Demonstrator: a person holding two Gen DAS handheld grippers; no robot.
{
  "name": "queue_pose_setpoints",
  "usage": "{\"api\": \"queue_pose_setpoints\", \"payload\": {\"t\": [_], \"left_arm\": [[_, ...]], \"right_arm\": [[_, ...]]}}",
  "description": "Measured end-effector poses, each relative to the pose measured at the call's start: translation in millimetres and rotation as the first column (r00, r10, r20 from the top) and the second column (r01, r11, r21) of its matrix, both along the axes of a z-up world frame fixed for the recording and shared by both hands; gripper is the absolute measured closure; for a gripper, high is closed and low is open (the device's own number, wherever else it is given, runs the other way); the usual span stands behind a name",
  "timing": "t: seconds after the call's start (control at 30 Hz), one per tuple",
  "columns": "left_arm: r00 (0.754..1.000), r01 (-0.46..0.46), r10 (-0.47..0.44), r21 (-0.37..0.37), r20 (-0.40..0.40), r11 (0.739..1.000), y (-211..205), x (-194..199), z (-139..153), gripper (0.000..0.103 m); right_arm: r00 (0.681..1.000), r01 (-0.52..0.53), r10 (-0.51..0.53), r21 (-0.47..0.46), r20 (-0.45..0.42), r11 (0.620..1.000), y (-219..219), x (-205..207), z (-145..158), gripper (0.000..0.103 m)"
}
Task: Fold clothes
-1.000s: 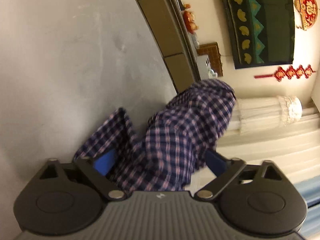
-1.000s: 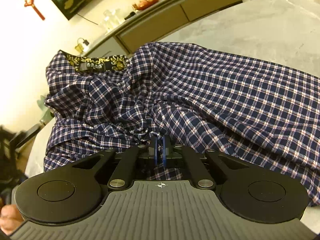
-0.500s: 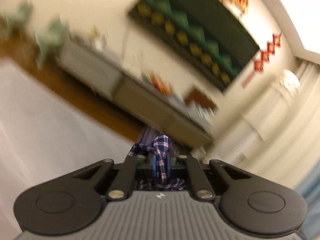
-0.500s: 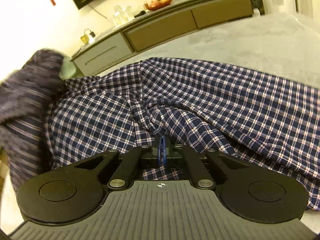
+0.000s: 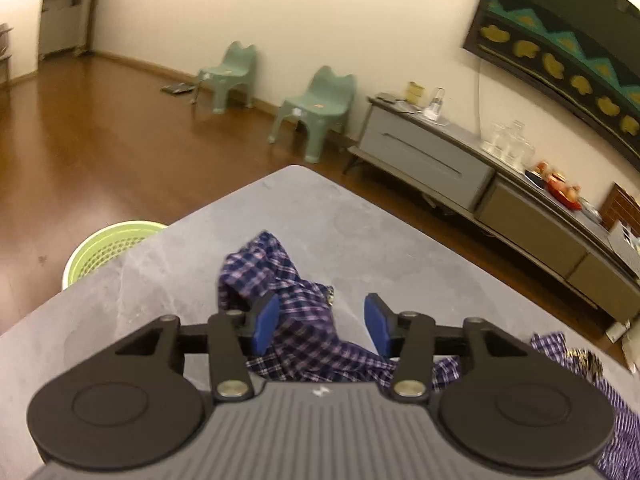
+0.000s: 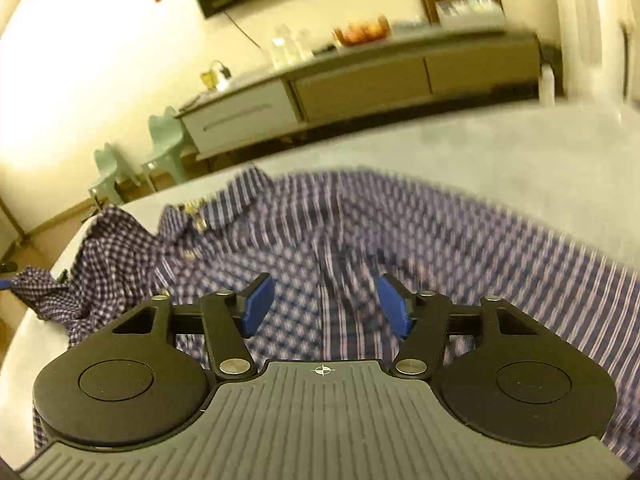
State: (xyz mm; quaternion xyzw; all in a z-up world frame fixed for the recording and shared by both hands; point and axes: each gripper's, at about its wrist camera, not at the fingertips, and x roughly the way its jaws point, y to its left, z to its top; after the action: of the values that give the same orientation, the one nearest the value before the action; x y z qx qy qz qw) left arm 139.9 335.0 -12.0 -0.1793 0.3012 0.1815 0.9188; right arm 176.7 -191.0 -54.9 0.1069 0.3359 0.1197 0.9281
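Note:
A navy and white plaid shirt lies spread over the grey table, its collar at the far left. Motion blurs it in the right wrist view. My right gripper is open just above the shirt's middle, nothing between its blue pads. In the left wrist view a bunched part of the same shirt, probably a sleeve, lies on the table near its corner. My left gripper is open over it, the cloth running loose between the fingers.
A lime green basket stands on the floor beside the table's left edge. Two green plastic chairs and a long low sideboard line the far wall. Wooden floor lies beyond the table corner.
Both grippers went from shut on the shirt to open, letting the cloth drop onto the table. The left gripper swung around and now faces the table corner.

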Motion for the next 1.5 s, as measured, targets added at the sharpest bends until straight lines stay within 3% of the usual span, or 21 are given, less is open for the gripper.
{"api": "queue_pose_setpoints", "payload": {"t": [0.1, 0.13, 0.23, 0.4, 0.5, 0.57, 0.6, 0.63, 0.77, 0.8, 0.83, 0.87, 0.9, 0.97, 1.03, 1.13, 1.27, 1.33, 1.4, 1.47, 1.5], "left_arm": [[0.982, 0.189, -0.190, 0.056, -0.001, 0.980, -35.0, 22.4, 1.3, 0.045], [0.962, 0.274, -0.274, 0.084, -0.016, 0.958, -52.6, 34.5, -1.2, 0.034], [0.869, 0.494, -0.486, 0.191, -0.090, 0.848, -105.8, 70.1, -18.1, 0.031], [0.814, 0.577, -0.573, 0.251, -0.097, 0.777, -138.9, 117.7, -40.6, 0.021], [0.810, 0.586, -0.571, 0.212, -0.134, 0.782, -138.8, 143.4, -59.4, 0.025], [0.820, 0.571, -0.547, 0.184, -0.169, 0.800, -128.1, 151.3, -69.1, 0.067], [0.826, 0.560, -0.532, 0.169, -0.188, 0.811, -121.2, 153.9, -73.5, 0.095], [0.839, 0.539, -0.512, 0.153, -0.183, 0.829, -112.9, 154.3, -75.2, 0.097], [0.904, 0.422, -0.414, 0.078, -0.107, 0.903, -78.7, 150.3, -73.7, 0.093], [0.908, 0.412, -0.403, 0.061, -0.117, 0.909, -76.7, 152.3, -74.3, 0.079], [0.911, 0.401, -0.393, 0.045, -0.127, 0.915, -74.7, 154.3, -74.8, 0.056], [0.913, 0.390, -0.383, 0.029, -0.138, 0.920, -72.7, 156.3, -75.4, 0.042], [0.914, 0.385, -0.377, 0.027, -0.149, 0.922, -72.7, 158.5, -76.2, 0.035], [0.914, 0.389, -0.376, 0.060, -0.154, 0.919, -76.9, 156.9, -74.0, 0.044], [0.912, 0.399, -0.388, 0.074, -0.132, 0.914, -82.7, 145.1, -65.3, 0.046], [0.880, 0.475, -0.468, 0.094, -0.085, 0.875, -102.1, 118.7, -52.5, 0.043], [0.799, 0.600, -0.593, 0.071, -0.099, 0.797, -131.9, 91.0, -55.7, 0.042], [0.771, 0.632, -0.617, 0.072, -0.157, 0.772, -145.1, 89.6, -70.6, 0.042], [0.777, 0.621, -0.592, 0.105, -0.216, 0.777, -150.0, 90.1, -84.2, 0.043], [0.813, 0.571, -0.531, 0.148, -0.240, 0.807, -146.0, 87.5, -86.0, 0.041], [0.835, 0.532, -0.487, 0.152, -0.255, 0.833, -140.4, 85.5, -83.4, 0.040]], "right_arm": [[0.997, -0.058, 0.063, -0.103, 0.046, 0.993, 10.4, 18.7, 15.3, 0.017], [0.994, -0.088, 0.097, -0.146, 0.055, 0.985, 15.6, 27.9, 17.1, 0.013], [0.979, -0.169, 0.193, -0.264, 0.069, 0.950, 28.1, 61.2, 20.8, 0.009], [0.953, -0.249, 0.296, -0.391, 0.064, 0.886, 47.1, 127.3, 14.9, 0.003], [0.945, -0.292, 0.326, -0.410, 0.013, 0.864, 50.4, 160.4, -6.4, 0.004], [0.938, -0.336, 0.342, -0.378, -0.053, 0.863, 45.8, 176.4, -23.2, 0.019], [0.933, -0.360, 0.346, -0.353, -0.104, 0.864, 43.6, 183.0, -30.0, 0.056], [0.924, -0.381, 0.350, -0.328, -0.152, 0.865, 41.4, 189.4, -36.6, 0.081], [0.951, -0.308, 0.278, -0.412, -0.133, 0.858, 26.4, 184.5, -41.3, 0.093], [0.965, -0.263, 0.235, -0.443, -0.118, 0.857, 20.9, 183.9, -42.2, 0.093], [0.978, -0.211, 0.182, -0.507, -0.107, 0.836, 18.8, 182.8, -45.3, 0.093], [0.987, -0.158, 0.129, -0.568, -0.091, 0.807, 16.7, 181.7, -48.3, 0.093], [0.994, -0.106, 0.078, -0.626, -0.072, 0.773, 14.8, 180.6, -51.4, 0.094], [0.999, -0.045, 0.024, -0.718, -0.040, 0.694, 17.3, 176.2, -59.7, 0.094], [1.000, -0.020, 0.011, -0.693, -0.017, 0.721, 11.3, 168.9, -53.5, 0.086], [0.996, 0.080, -0.038, -0.607, 0.083, 0.791, -3.2, 145.6, -28.1, 0.056], [0.995, 0.026, 0.015, -0.416, 0.095, 0.909, -15.2, 94.0, -4.9, 0.056], [0.999, -0.023, 0.037, -0.384, 0.028, 0.923, -23.1, 83.4, -17.8, 0.056], [0.997, -0.070, 0.061, -0.348, -0.037, 0.935, -31.0, 72.9, -30.7, 0.058], [0.991, -0.113, 0.086, -0.310, -0.100, 0.944, -39.0, 62.4, -43.6, 0.063], [0.993, -0.087, 0.056, -0.337, -0.101, 0.938, -47.0, 58.7, -49.6, 0.058]]}}
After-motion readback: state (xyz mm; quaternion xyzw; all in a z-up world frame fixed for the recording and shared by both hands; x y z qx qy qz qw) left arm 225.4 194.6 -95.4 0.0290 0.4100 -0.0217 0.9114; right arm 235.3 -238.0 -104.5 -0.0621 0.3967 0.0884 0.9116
